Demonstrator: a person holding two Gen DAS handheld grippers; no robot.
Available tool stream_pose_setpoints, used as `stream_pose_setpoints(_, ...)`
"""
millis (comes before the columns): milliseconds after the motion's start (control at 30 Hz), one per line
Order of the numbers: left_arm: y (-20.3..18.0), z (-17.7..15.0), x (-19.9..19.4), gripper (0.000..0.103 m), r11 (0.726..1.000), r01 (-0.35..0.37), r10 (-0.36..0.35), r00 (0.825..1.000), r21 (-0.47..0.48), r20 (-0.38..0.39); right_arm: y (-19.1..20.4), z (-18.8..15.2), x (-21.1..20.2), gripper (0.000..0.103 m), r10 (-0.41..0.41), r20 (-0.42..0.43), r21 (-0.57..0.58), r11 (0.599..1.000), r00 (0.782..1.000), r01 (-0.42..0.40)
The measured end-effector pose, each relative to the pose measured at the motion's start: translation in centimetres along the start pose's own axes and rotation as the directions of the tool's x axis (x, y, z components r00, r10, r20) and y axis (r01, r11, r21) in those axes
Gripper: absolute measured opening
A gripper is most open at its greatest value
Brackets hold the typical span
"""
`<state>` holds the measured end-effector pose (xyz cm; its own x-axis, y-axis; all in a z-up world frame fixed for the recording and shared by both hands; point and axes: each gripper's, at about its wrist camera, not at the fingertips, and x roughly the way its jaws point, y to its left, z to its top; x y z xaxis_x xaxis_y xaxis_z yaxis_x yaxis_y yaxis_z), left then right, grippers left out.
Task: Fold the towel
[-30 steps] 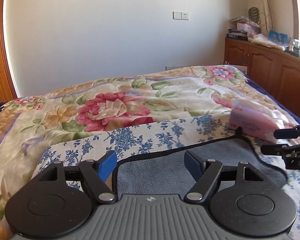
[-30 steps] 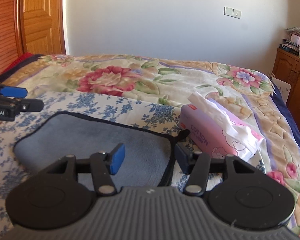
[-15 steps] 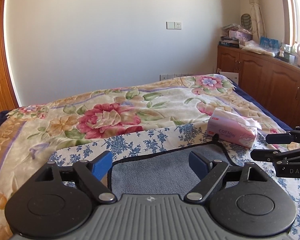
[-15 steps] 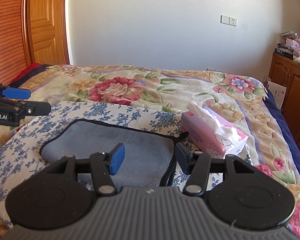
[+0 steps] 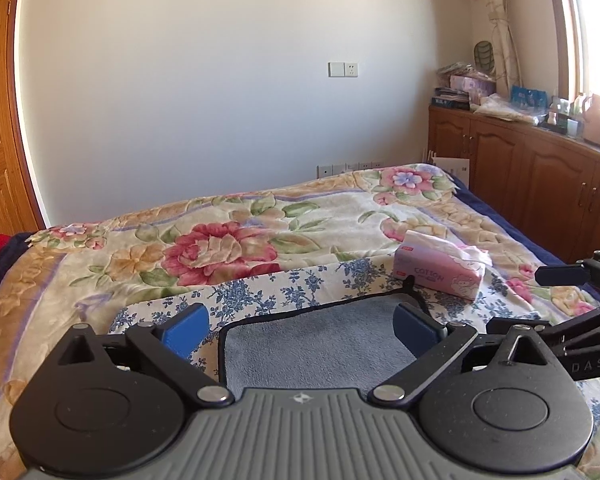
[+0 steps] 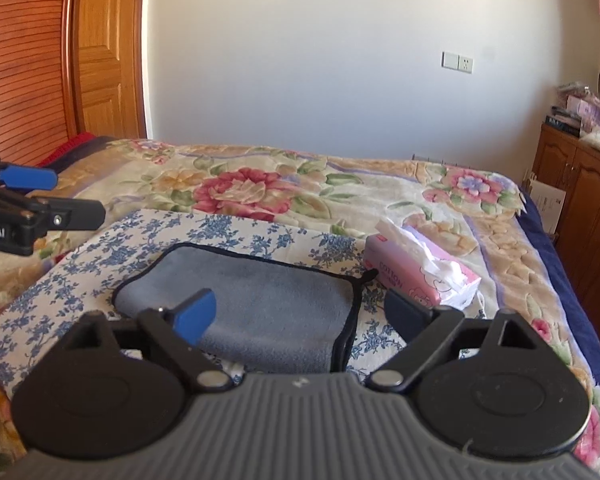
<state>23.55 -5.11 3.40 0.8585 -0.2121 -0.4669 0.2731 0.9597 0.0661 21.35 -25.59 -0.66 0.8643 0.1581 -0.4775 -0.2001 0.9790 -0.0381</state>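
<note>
**Both grippers hang clear of a towel that looks already folded**

On the left edge of the right wrist view, the left gripper [image 6: 66, 196] hangs above the blue-flowered white cloth [image 6: 80, 256], its jaws spread and empty. Toward the centre lies the grey fleece towel with black piping [image 6: 260, 296], doubled flat on that cloth, its stacked hems showing at the lower right corner; judging by those layers, the fold is largely done. At the bottom of the frame the right gripper [image 6: 300, 312] is likewise released, its blue pads astride the towel's near edge without touching it, probably held back so as not to disturb the layers. Right of the towel's hanging loop, just beside it, sits the pink soft-pack tissue packet [image 6: 420, 276] on the floral bedspread [image 6: 260, 188], white tissues bunching from its open top.
</note>
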Motion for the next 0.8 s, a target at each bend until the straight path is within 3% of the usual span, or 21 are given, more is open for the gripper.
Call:
stream_pose_setpoints(100, 0.0, 0.0, -1.2, 0.103, 1.0, -0.003, 0.003, 1.0, -0.003, 0.013, 0.2, -0.1, -0.6, 0.103, -0.003, 0.007, 0.007, 1.0, 1.0, 0.003)
stream_pose_setpoints(800, -0.3, -1.7, -7.9, 0.103, 0.999, -0.039, 0.038, 0.999, 0.012, 0.029, 1.7, -1.2, -6.0, 0.103, -0.016, 0.029, 0.033, 0.999, 0.999, 0.015)
